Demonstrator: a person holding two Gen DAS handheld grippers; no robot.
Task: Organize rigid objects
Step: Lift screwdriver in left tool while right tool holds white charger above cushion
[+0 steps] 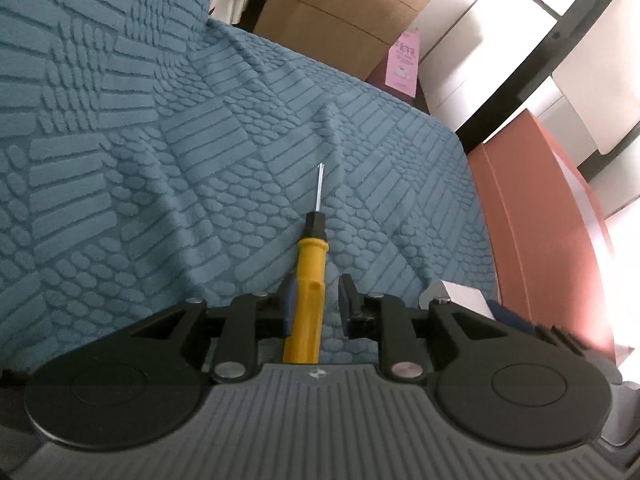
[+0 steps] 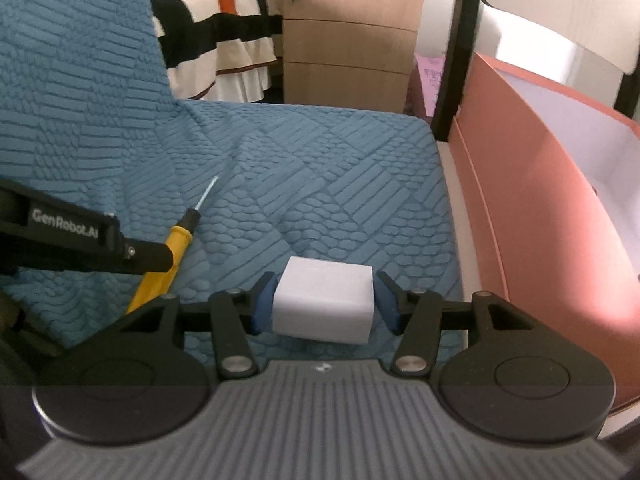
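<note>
Two low, close wrist views along the fingers [image 1: 347, 300] over blue cover [image 1: 160, 160], sharing screwdriver [image 2: 176, 244].

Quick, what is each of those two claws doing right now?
Left gripper: open around the yellow screwdriver, one pad apart from it.
Right gripper: shut on the white block.

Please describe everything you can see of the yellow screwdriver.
The screwdriver has a yellow plastic-looking handle, a black collar and a thin metal shaft with a small tip. It lies flat on the blue textured cover, tip pointing away from the left gripper. The handle sits between the open fingers: the blue left pad looks to be against it, the right finger stands apart.
</note>
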